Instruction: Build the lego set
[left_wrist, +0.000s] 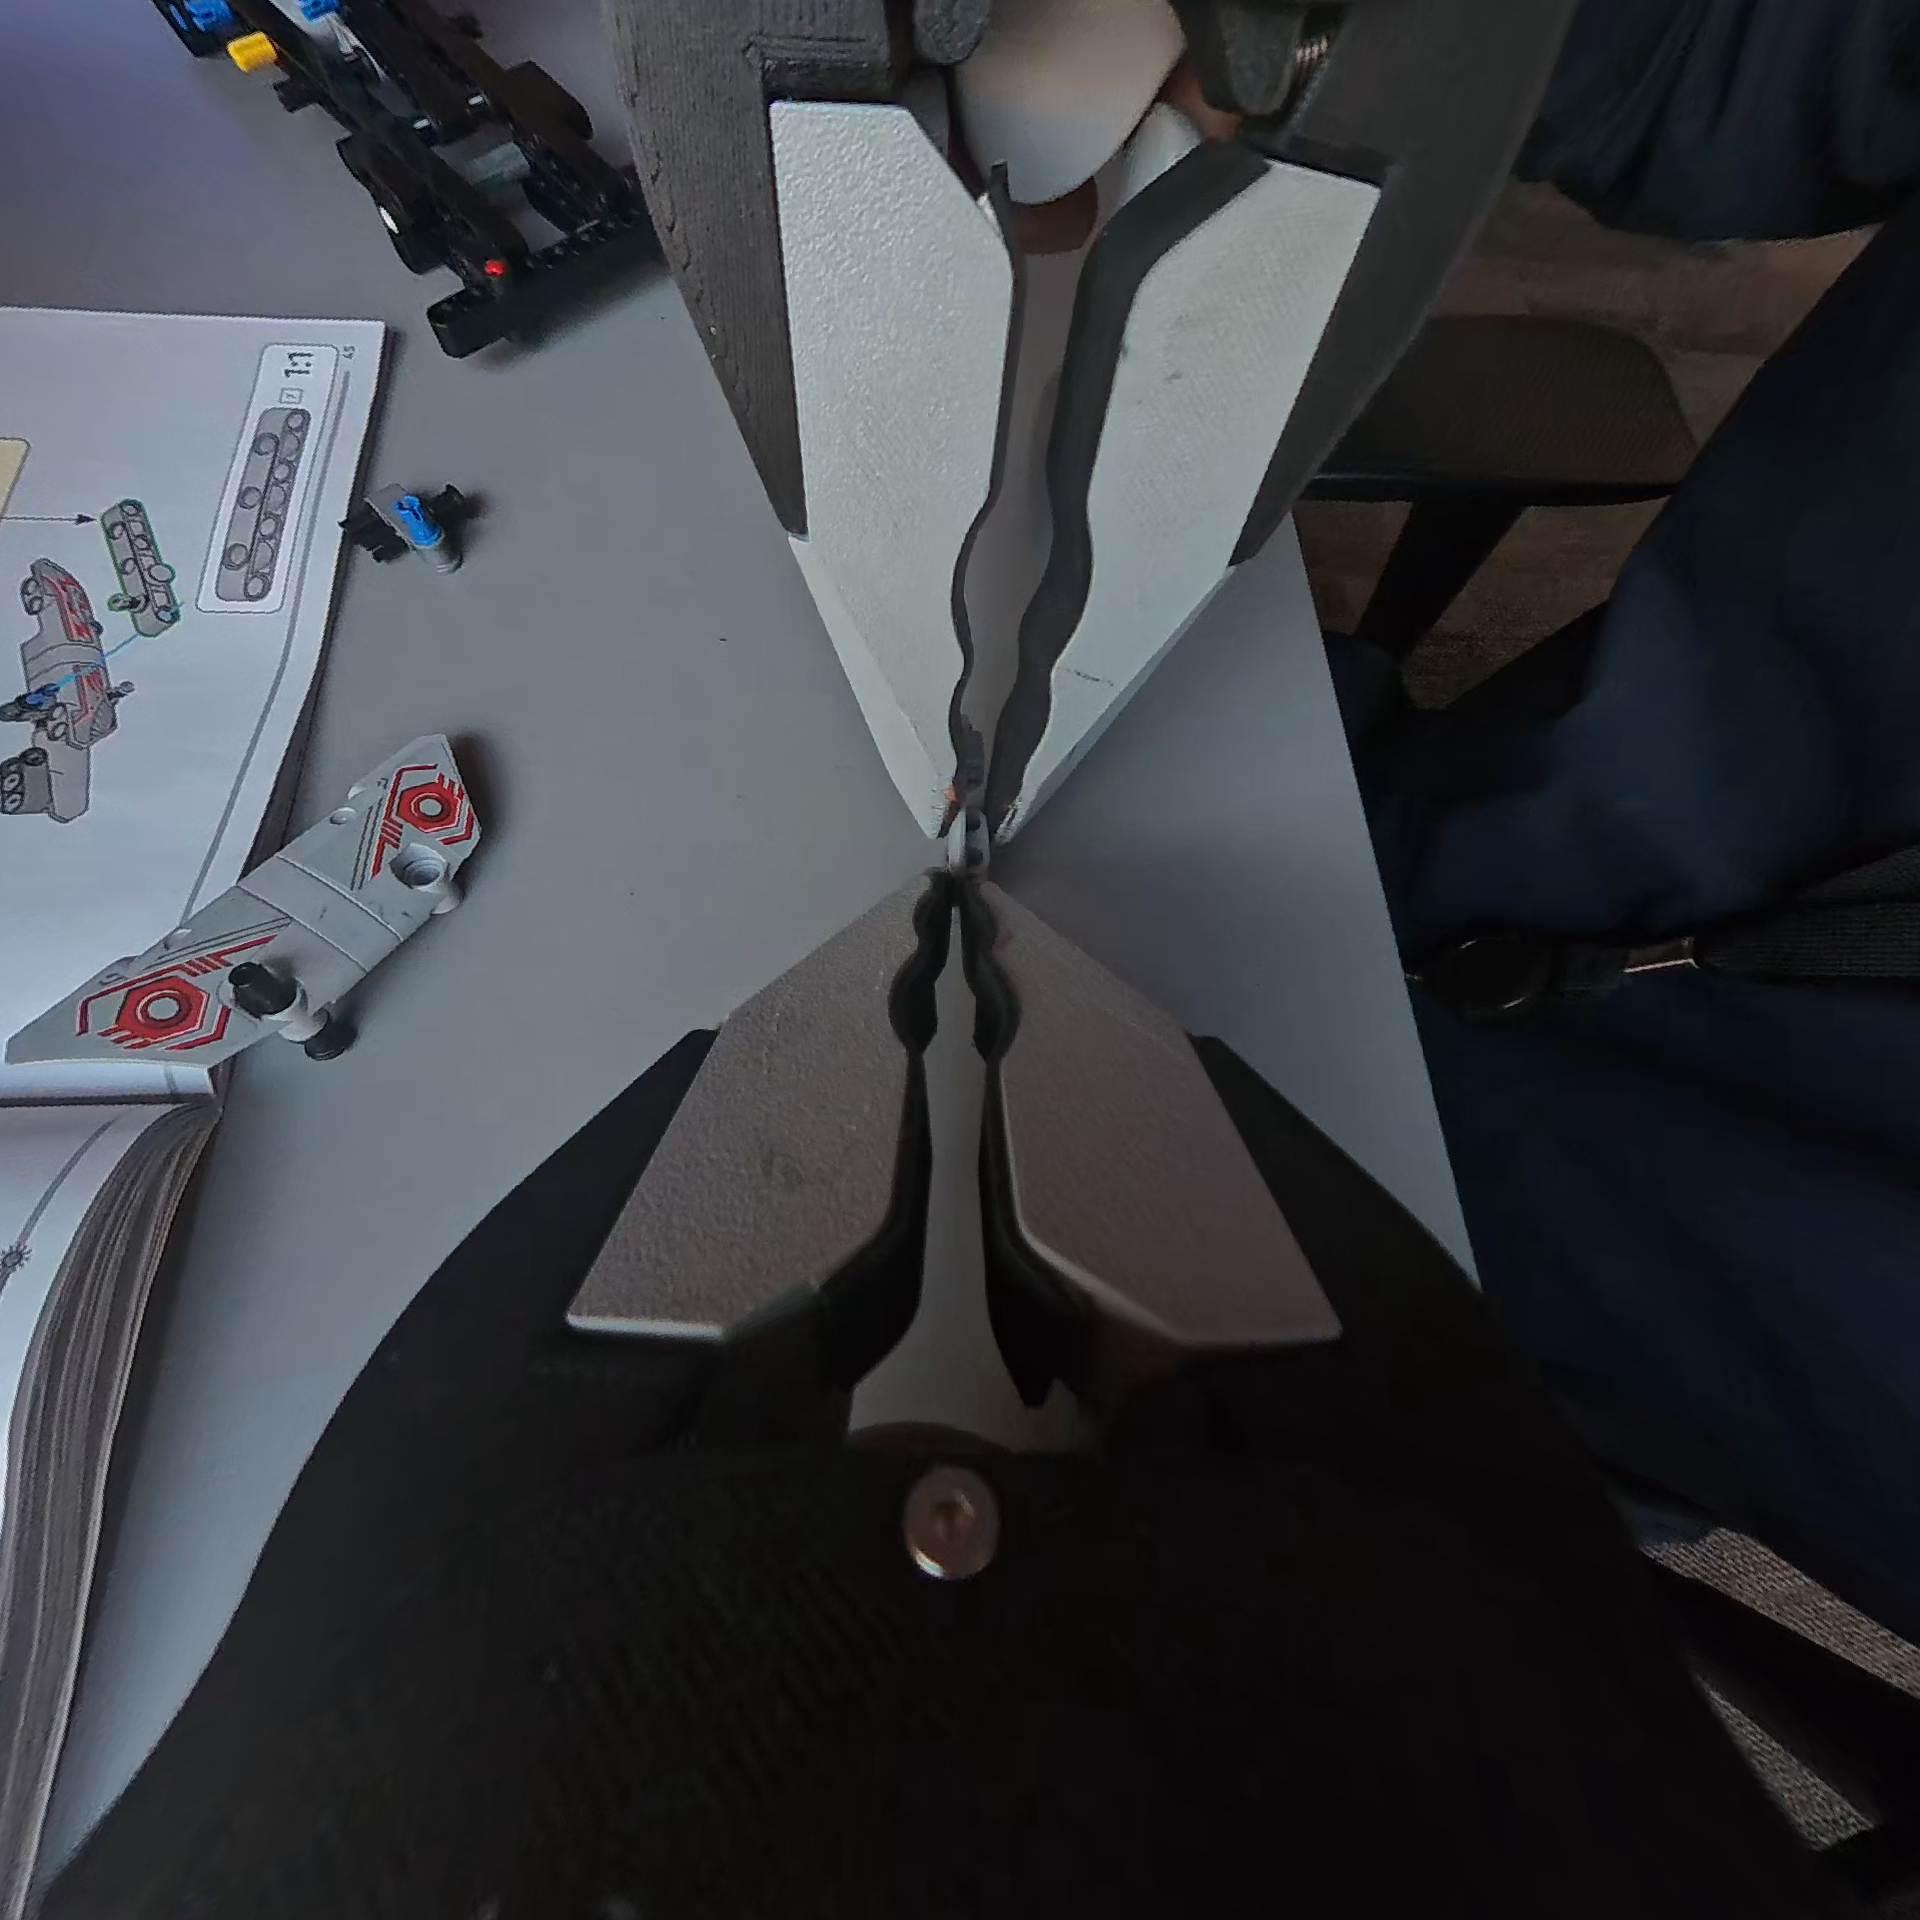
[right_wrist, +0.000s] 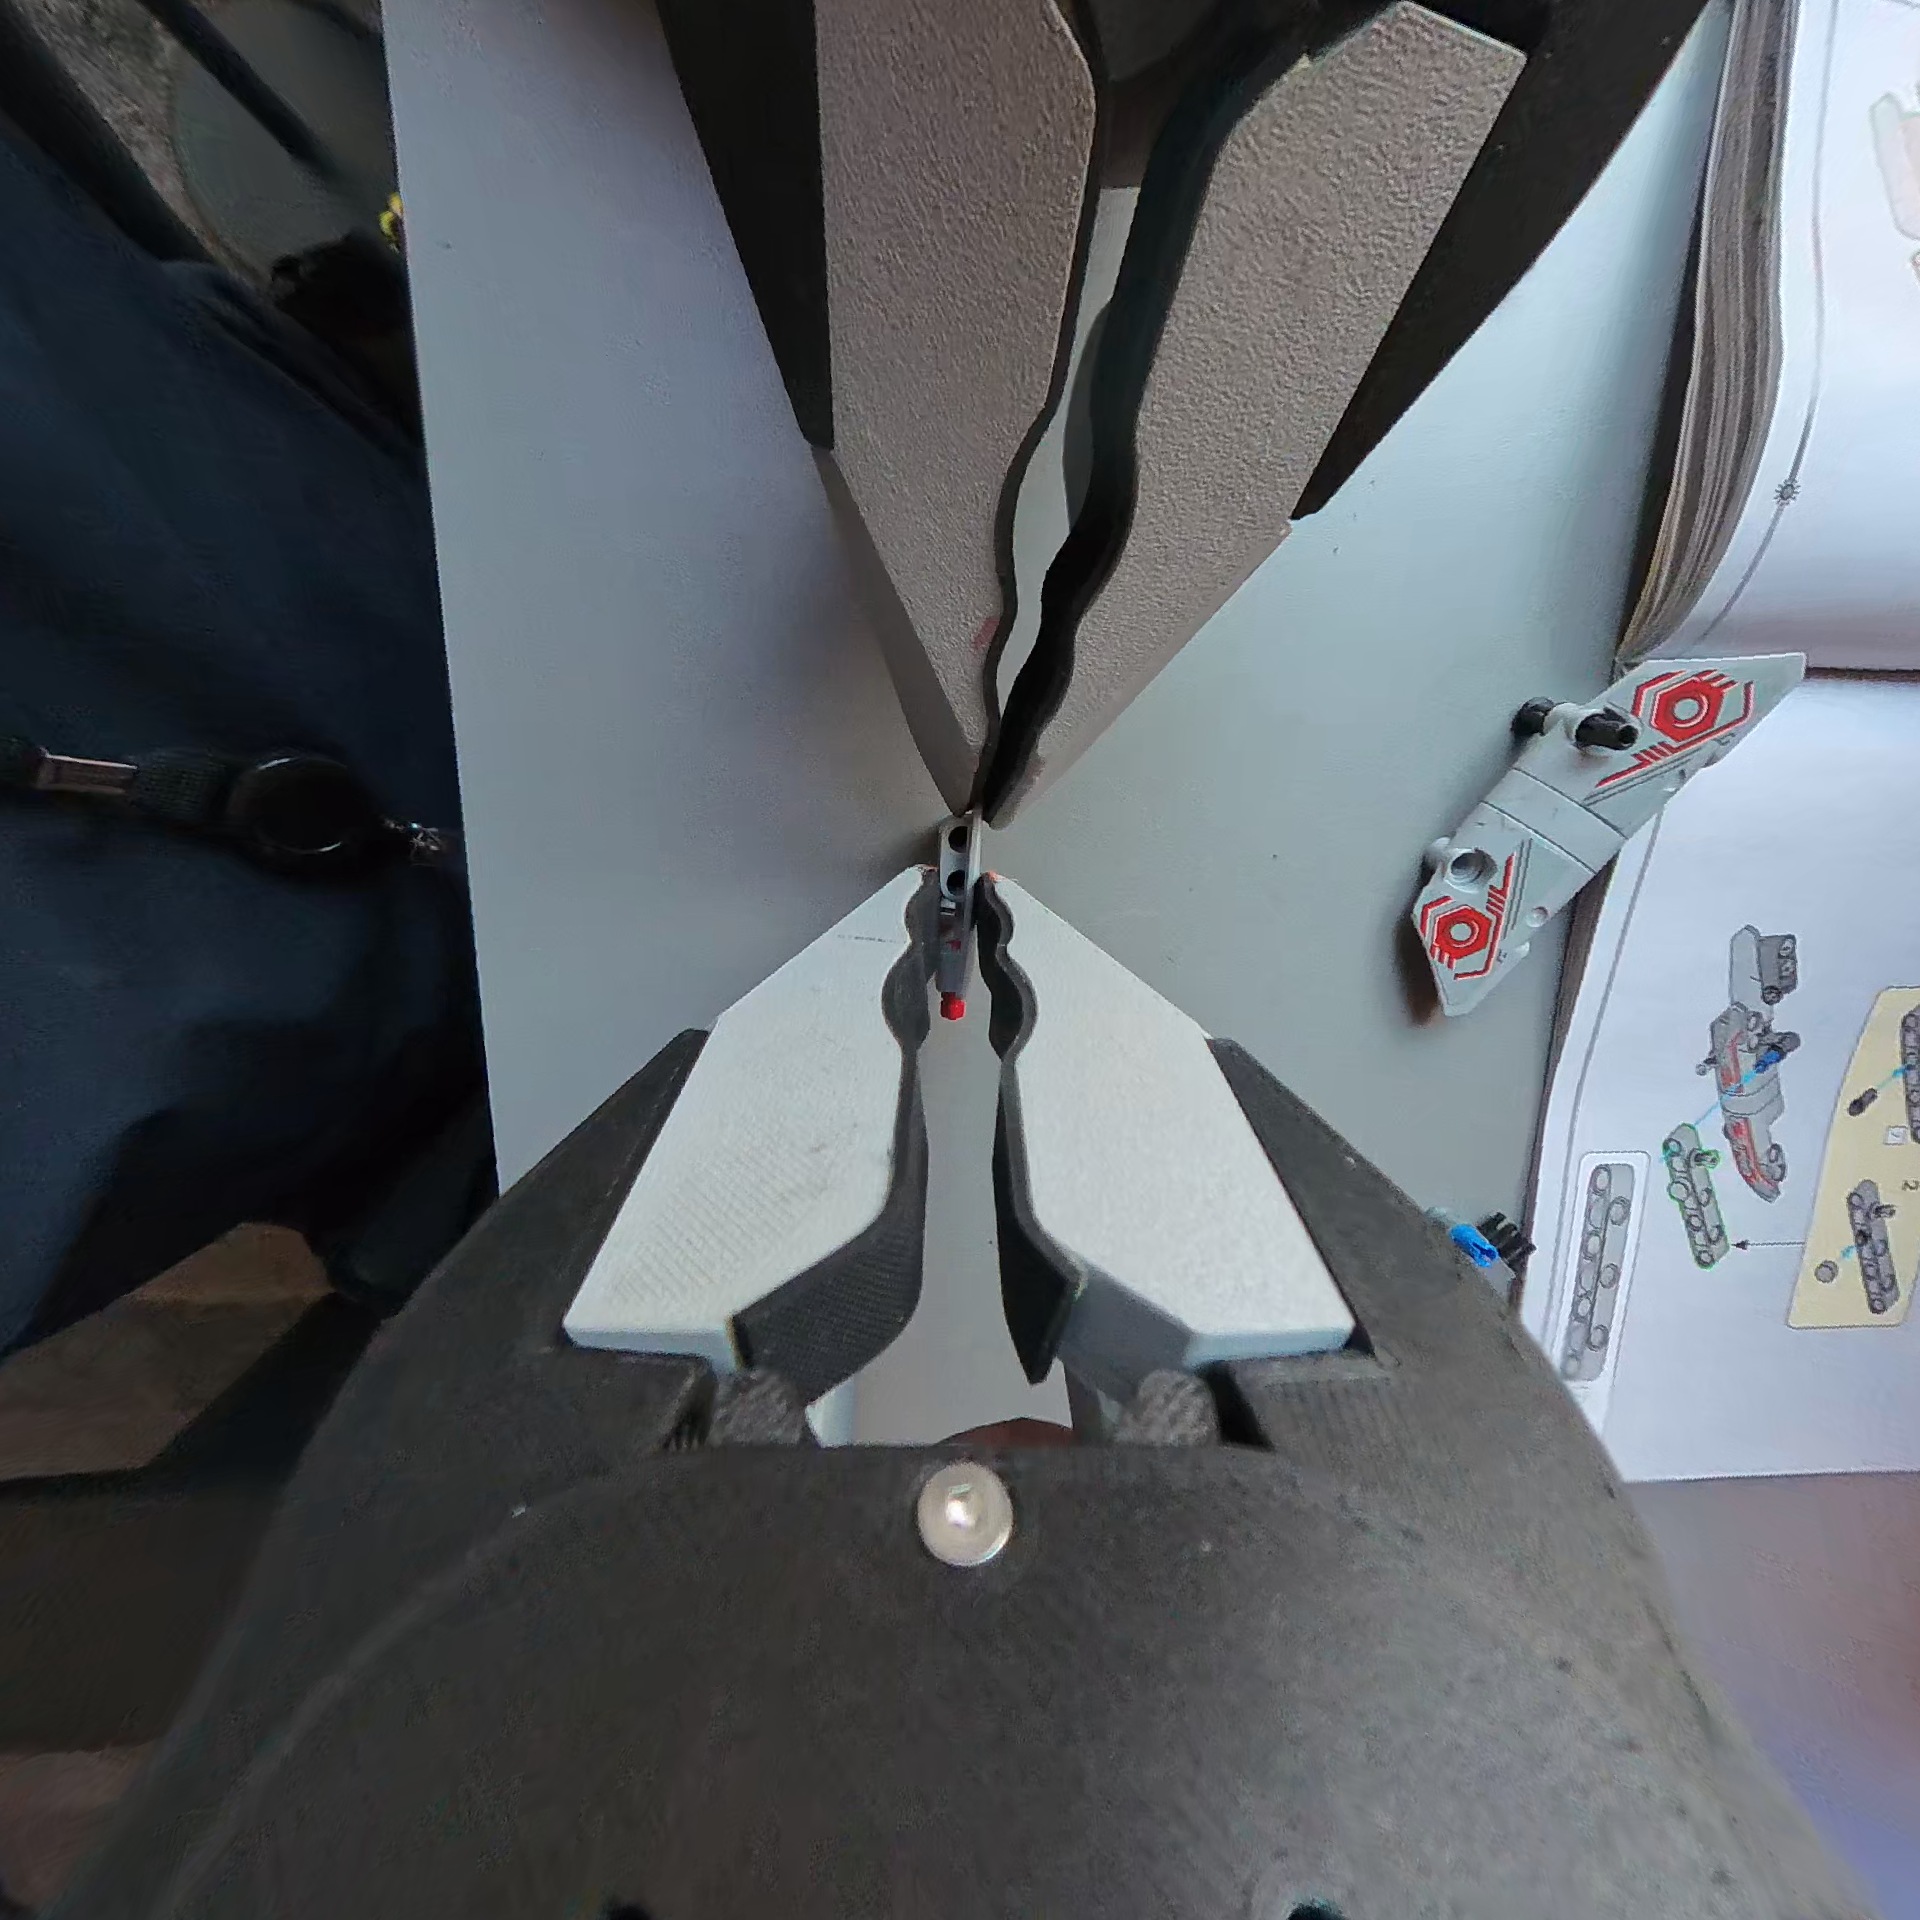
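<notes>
My two grippers meet tip to tip above the grey table (left_wrist: 644, 727). Between them is a small grey Lego beam (right_wrist: 958, 862) with a red pin (right_wrist: 949, 1006) at its near end. My right gripper (right_wrist: 956, 896), with white fingers, is shut on the beam's pin end. My left gripper (right_wrist: 982, 810), with grey-brown fingers, comes from the top of the right wrist view and is shut on the beam's other end. In the left wrist view, only a sliver of the beam (left_wrist: 971, 844) shows between my left gripper (left_wrist: 954, 891) and my right gripper (left_wrist: 975, 805).
A grey winged panel with red decals (left_wrist: 281, 914) lies by the open instruction booklet (left_wrist: 156, 623). A small blue and black pin piece (left_wrist: 416, 525) and a black Lego chassis (left_wrist: 447, 156) lie farther off. A person in dark blue (left_wrist: 1662, 831) sits at the table edge. Only a small space, under 4 cm, lies between the two pairs of fingers.
</notes>
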